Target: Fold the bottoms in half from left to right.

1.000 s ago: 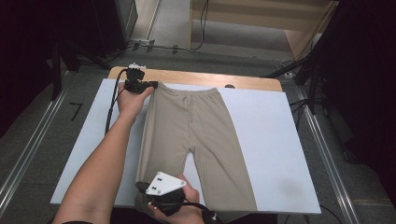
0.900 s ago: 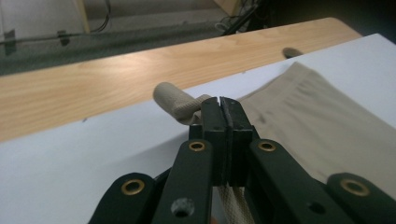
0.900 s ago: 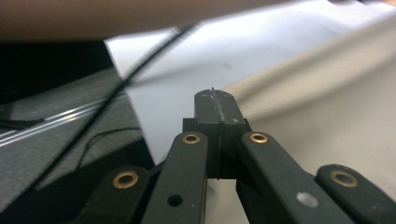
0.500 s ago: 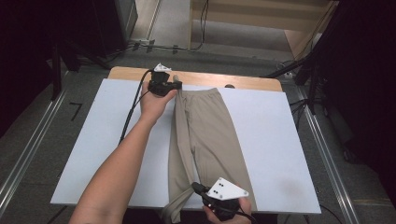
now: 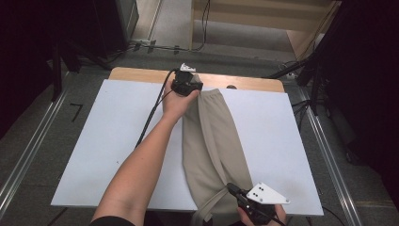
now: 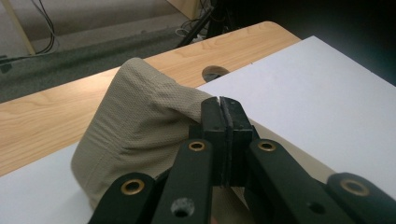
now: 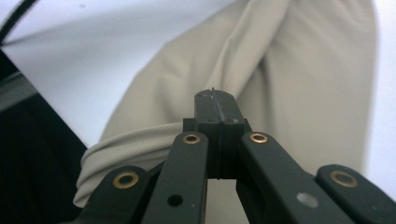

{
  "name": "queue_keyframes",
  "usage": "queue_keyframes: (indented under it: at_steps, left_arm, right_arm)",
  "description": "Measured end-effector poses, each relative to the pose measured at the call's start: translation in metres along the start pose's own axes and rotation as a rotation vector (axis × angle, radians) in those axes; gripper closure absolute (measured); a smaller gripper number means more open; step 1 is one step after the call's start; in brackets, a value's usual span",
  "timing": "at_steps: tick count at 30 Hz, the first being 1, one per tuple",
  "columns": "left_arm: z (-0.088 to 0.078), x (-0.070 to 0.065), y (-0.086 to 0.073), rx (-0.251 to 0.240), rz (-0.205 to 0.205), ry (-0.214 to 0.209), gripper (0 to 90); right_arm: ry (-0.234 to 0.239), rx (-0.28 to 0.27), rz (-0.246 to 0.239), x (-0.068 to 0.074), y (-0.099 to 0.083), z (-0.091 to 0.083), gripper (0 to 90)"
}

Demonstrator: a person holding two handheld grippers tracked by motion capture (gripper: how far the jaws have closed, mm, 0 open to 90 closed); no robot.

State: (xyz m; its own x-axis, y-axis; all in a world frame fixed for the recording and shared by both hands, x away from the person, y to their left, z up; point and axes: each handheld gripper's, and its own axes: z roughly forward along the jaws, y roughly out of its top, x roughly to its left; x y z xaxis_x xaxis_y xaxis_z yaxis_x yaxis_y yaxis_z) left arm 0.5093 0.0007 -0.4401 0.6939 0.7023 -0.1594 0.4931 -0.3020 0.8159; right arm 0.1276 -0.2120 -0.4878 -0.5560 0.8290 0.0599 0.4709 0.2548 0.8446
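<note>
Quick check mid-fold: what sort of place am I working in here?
Probably a lab or recording workspace, not a home: a wooden table topped with a white board, metal rails along the floor, and loose cables by dark stands, with the beige trousers laid out.

A recording lab or studio is shown, not a home. A white board (image 5: 117,141) is laid over a wooden table (image 5: 141,74), framed by metal floor rails (image 5: 26,155). Black stands (image 5: 313,80) and loose cables (image 5: 204,21) are seen on grey carpet (image 5: 47,197), with dark surroundings.
</note>
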Motion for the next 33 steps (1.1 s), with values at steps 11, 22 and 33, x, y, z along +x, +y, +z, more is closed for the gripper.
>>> queue_keyframes:
  at_steps: [11,22,33]
  left_arm:
    - [0.038,-0.017,0.002,0.043,0.004,-0.011,63.3]
    - [0.003,0.021,-0.012,0.029,-0.070,0.023,20.6]
    - [0.017,0.032,-0.051,0.124,-0.130,0.080,33.4]
  right_arm:
    - [-0.179,0.052,0.131,-0.037,-0.025,-0.028,86.6]
    - [-0.119,0.023,0.090,-0.013,-0.015,-0.008,40.9]
    - [-0.017,0.118,-0.034,0.036,-0.008,0.051,34.7]
